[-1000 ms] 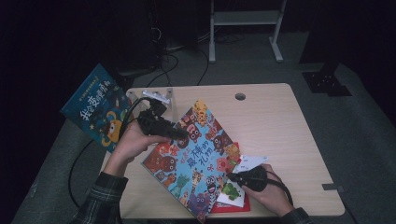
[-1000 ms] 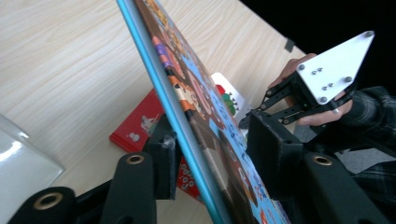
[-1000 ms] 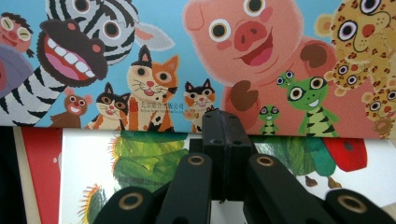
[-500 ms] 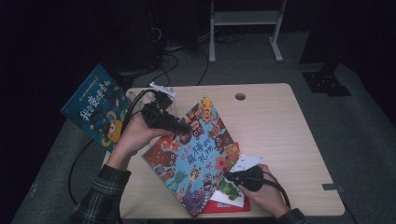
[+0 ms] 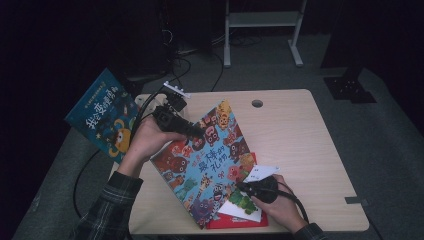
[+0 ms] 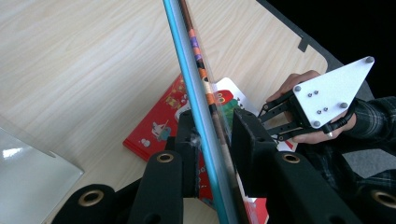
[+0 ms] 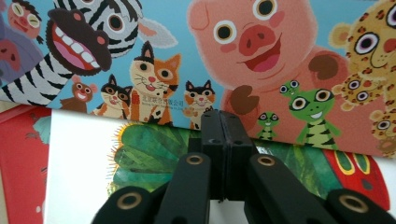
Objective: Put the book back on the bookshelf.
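Note:
A picture book with cartoon animals [image 5: 210, 165] stands tilted over the table's middle, its left edge lifted. My left gripper [image 5: 197, 134] is shut on that edge. In the left gripper view the jaws [image 6: 212, 140] have just been closing, with the book's teal edge [image 6: 196, 79] between them. My right gripper [image 5: 240, 187] is shut with nothing between its jaws. Its tips [image 7: 219, 121] sit at the lower edge of the animal book [image 7: 261, 56], over a white book with a green picture [image 7: 154, 154]. The right gripper [image 6: 268, 119] also appears in the left gripper view.
The white book [image 5: 240, 205] lies on a red book [image 5: 235, 222] at the table's [image 5: 300, 140] near edge. A blue book [image 5: 102, 115] hangs off the table's left side. A clear sheet [image 6: 28, 163] lies on the tabletop. A cable hole [image 5: 257, 103] is at the back.
My left hand has risen a little with the book's edge, and the book's far corner has swung toward the back. The right hand has stayed nearly still.

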`<action>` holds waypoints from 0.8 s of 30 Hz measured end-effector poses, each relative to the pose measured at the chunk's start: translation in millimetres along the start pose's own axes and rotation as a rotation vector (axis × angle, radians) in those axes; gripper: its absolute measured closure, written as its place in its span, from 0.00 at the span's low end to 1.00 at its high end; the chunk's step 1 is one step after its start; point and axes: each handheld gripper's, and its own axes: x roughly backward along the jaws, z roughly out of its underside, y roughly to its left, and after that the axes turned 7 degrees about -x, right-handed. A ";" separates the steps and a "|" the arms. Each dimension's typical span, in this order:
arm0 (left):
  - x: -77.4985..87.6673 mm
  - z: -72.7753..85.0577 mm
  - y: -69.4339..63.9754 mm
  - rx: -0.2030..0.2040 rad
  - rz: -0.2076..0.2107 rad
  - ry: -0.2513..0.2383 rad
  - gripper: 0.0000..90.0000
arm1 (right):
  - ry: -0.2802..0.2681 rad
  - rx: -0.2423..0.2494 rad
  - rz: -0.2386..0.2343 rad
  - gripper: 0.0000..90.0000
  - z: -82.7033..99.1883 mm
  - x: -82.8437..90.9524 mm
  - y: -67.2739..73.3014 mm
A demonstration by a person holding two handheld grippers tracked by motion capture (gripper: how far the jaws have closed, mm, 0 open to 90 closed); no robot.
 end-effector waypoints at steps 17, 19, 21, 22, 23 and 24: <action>4.9 -16.1 2.0 0.048 0.027 0.045 0.87 | -0.178 -0.124 0.128 0.44 11.2 34.7 -57.9; 5.4 -17.4 1.6 0.049 0.027 0.045 0.88 | -0.175 -0.145 0.168 0.41 15.0 36.8 -70.2; 7.4 -20.4 -0.1 0.042 0.033 0.045 0.89 | -0.167 -0.167 0.188 0.39 17.8 37.8 -79.1; 7.4 -20.4 -0.1 0.042 0.033 0.045 0.90 | -0.167 -0.167 0.188 0.39 17.8 37.8 -79.1; 8.6 -21.7 -1.1 0.031 0.031 0.048 0.90 | -0.169 -0.177 0.197 0.38 19.3 38.2 -84.6; 9.1 -22.6 -2.2 0.027 0.023 0.052 0.90 | -0.169 -0.212 0.212 0.37 21.7 39.4 -95.1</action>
